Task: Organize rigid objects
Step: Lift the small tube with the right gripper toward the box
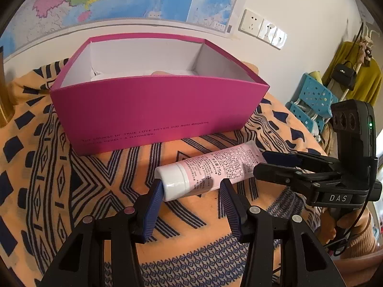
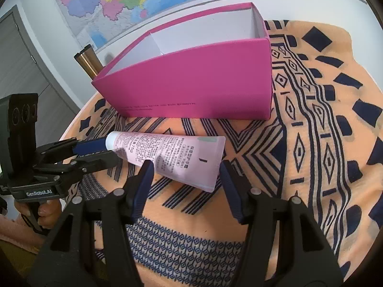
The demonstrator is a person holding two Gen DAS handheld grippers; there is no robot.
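A pink tube with a white cap (image 1: 210,167) (image 2: 172,153) hangs just above the patterned cloth, casting a shadow on it. My left gripper (image 1: 190,187) (image 2: 111,150) is shut on the cap end. My right gripper (image 2: 185,168) (image 1: 259,163) is shut on the flat crimped end, its blue pads against both edges. Just behind the tube stands an open magenta box (image 1: 155,110) (image 2: 191,83) with a white inside. White paper and a small peach-coloured thing show at its bottom.
An orange and navy patterned cloth (image 2: 311,143) covers the round table. A gold cylinder (image 2: 88,62) (image 1: 4,110) stands left of the box by the wall. Blue plastic baskets (image 1: 311,95) sit beyond the table's right edge. A hand (image 2: 45,210) holds the left gripper's handle.
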